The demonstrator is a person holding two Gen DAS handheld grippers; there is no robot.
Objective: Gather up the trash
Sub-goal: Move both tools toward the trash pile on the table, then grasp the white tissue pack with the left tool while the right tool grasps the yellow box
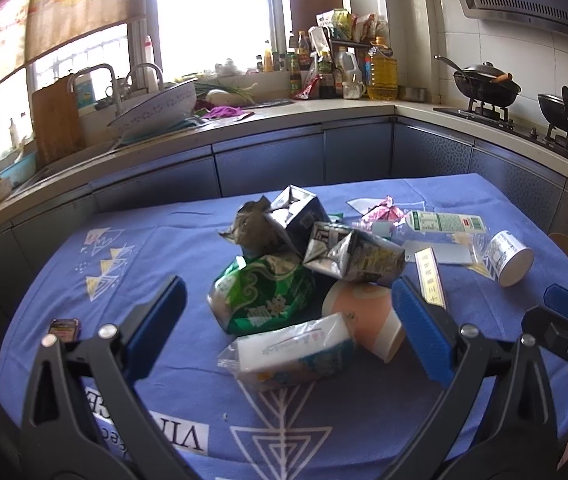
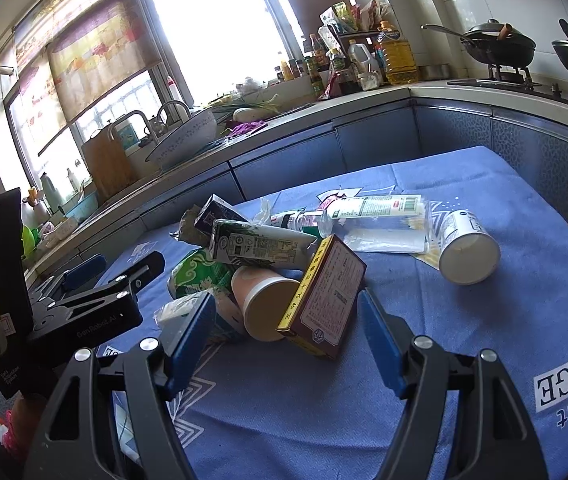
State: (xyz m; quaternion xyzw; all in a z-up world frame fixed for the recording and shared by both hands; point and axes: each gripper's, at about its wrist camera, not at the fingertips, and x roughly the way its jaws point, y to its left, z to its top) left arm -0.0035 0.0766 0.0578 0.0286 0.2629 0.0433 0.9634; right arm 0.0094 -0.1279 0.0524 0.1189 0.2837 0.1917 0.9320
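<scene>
A pile of trash lies on the blue tablecloth [image 1: 172, 408]. It holds a green snack bag [image 1: 264, 296], crushed milk cartons [image 1: 348, 256], a pink paper cup [image 1: 368, 316] on its side, and a white tissue pack [image 1: 296, 354]. My left gripper [image 1: 290, 322] is open, its jaws on either side of the tissue pack and cup, holding nothing. My right gripper [image 2: 284, 338] is open around a dark red box with a yellow edge [image 2: 324, 300] that leans on the pink cup [image 2: 264, 300]. A white cup [image 2: 466, 248] lies on its side at the right.
Flat wrappers and a plastic packet [image 2: 380, 220] lie behind the pile. A small dark item [image 1: 64, 328] sits at the cloth's left. The kitchen counter with sink [image 1: 156, 116], bottles [image 1: 382, 68] and woks on the stove [image 1: 488, 84] runs behind the table.
</scene>
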